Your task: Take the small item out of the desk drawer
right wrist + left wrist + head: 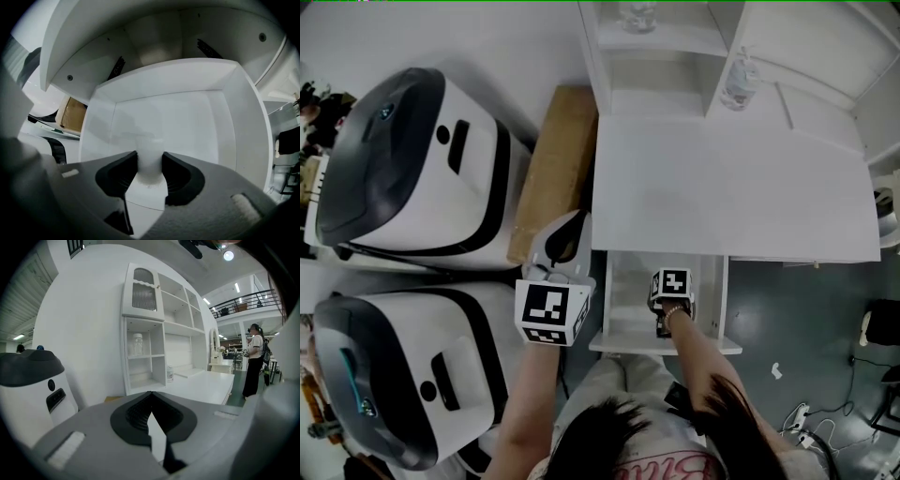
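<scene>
The white desk drawer (721,298) stands pulled out under the desktop (731,187). My right gripper (671,300) reaches down into it, its marker cube uppermost. In the right gripper view the gripper (150,165) has both dark pads pressed on a small white rounded item (149,151), just above the drawer floor (178,117). The head view hides that item beneath the cube. My left gripper (572,230) hovers left of the drawer, beside the desk's edge, with its jaws shut and nothing held; its own view shows the gripper (151,399) with tips meeting.
A white hutch (675,56) with shelves and a clear bottle (739,80) stands at the desk's back. Two large white-and-black machines (412,169) (403,375) fill the left side. A brown board (562,169) lies between them and the desk. A person (255,359) stands far off.
</scene>
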